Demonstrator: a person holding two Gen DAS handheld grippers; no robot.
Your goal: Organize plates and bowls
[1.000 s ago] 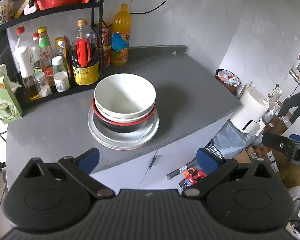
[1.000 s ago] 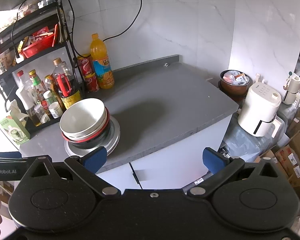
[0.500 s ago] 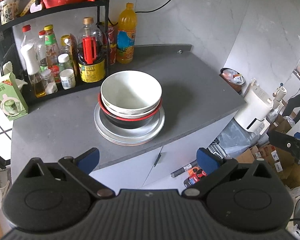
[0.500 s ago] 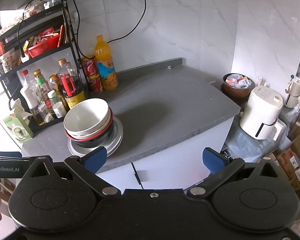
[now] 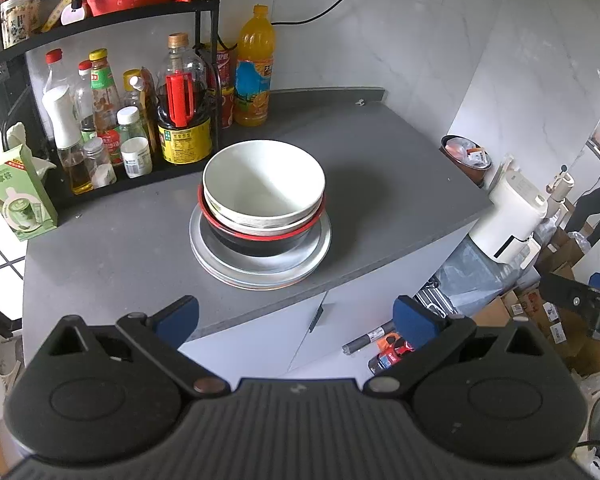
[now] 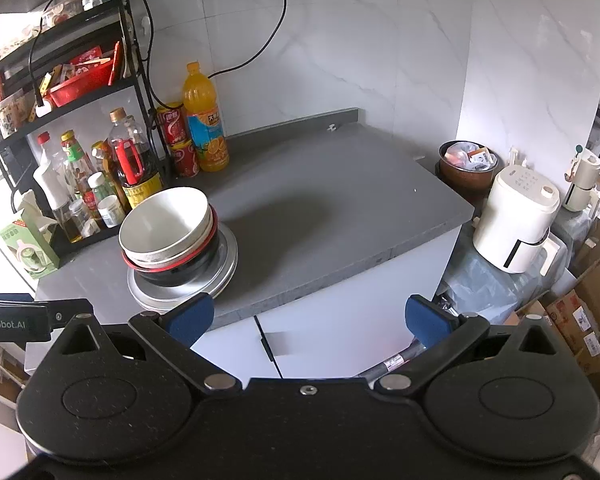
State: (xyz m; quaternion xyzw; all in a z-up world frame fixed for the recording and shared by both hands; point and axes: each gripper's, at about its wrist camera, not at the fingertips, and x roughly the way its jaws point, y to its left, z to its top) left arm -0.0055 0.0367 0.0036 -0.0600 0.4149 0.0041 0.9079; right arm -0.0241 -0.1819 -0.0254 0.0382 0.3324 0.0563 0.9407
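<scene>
White bowl (image 5: 263, 184) atop stacked plates (image 5: 260, 258), both grippers open-jawed

Grey countertop (image 5: 380, 168) under stacked plates (image 5: 260, 272)

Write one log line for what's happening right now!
left gripper: open, empty | right gripper: open, empty | bowls: stacked on plates | counter: stack untouched

The white bowl (image 5: 264, 184) hides the stacked bowls' insides.
</scene>
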